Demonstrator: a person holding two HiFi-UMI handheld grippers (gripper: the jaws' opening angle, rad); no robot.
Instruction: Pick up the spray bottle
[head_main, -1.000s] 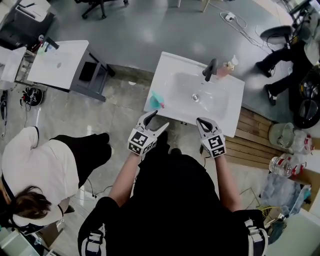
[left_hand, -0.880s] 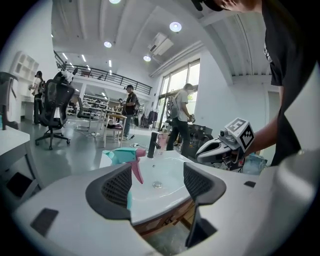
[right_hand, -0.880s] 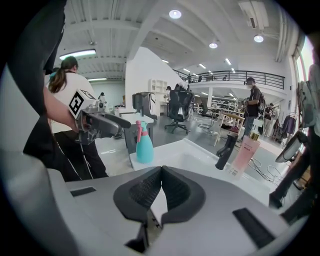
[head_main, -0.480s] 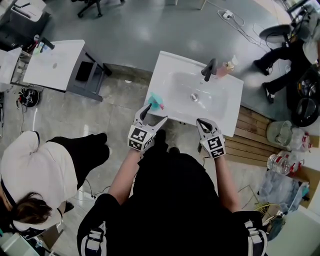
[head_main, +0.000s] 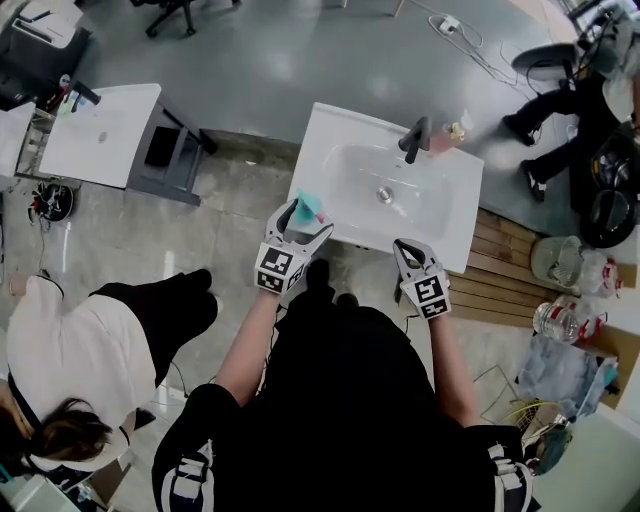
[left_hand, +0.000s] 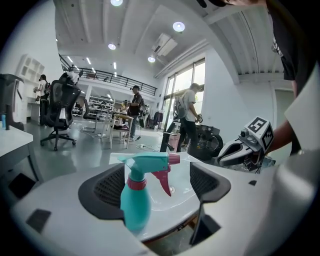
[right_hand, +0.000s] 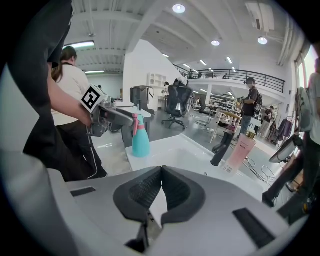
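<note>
A teal spray bottle (head_main: 310, 206) with a pink trigger stands upright on the front left corner of the white sink (head_main: 340, 125). My left gripper (head_main: 308, 218) straddles it, jaws opening. In the left gripper view the bottle (left_hand: 135, 200) stands between the two pads (left_hand: 108, 188), nearer the left one, and neither presses on it. My right gripper (head_main: 410, 247) hovers at the sink's front edge with its jaws closed together (right_hand: 161, 171) and nothing in them. From the right gripper view the bottle (right_hand: 140, 142) shows at the left, with the left gripper (right_hand: 116, 118) around it.
A dark faucet (head_main: 412, 138) and a pink bottle (head_main: 446, 136) stand at the back of the sink. A person in a white top (head_main: 70, 350) crouches at the left. A white table (head_main: 100, 135) is far left, wooden slats (head_main: 512, 270) and clutter lie to the right.
My left gripper has moved forward to the sink corner and its jaws have spread, so they now stand on either side of the spray bottle. The right gripper has stayed put.
</note>
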